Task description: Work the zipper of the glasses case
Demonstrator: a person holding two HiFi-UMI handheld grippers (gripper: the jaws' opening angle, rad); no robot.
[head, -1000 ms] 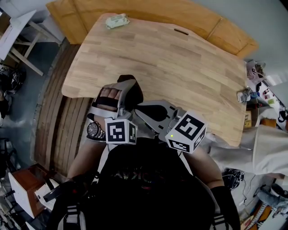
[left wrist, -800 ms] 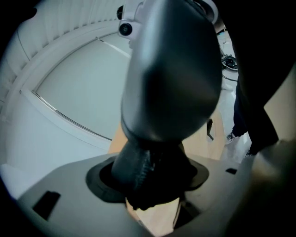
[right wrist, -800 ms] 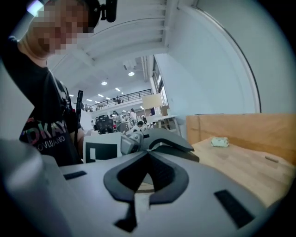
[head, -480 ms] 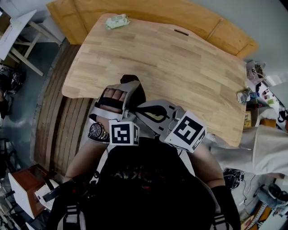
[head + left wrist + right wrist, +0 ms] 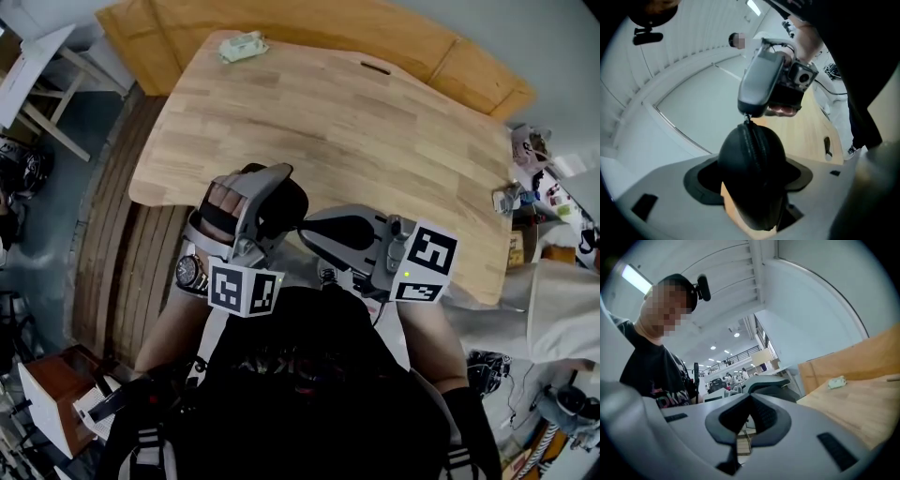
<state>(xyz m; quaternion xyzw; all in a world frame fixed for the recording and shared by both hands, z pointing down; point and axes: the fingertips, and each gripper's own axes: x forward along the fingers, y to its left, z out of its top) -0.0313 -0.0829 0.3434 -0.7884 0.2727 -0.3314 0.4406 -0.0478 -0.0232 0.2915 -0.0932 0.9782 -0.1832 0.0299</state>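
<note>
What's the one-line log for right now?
left gripper: jaws on glasses case, just opening slightly | right gripper: jaws shut on zipper pull | case held near table edge

Matt case, pale wood
The black oval glasses case [image 5: 752, 173] looks matt and faintly grained, its zipper [image 5: 751, 145] ribbed; the pale wooden table [image 5: 356, 122] shows smooth, low-sheen planks.

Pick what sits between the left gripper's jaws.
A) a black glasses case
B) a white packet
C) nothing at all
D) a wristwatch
A: the left gripper view shows the black glasses case clamped between the jaws of the left gripper, its zipper seam facing the camera.
</note>
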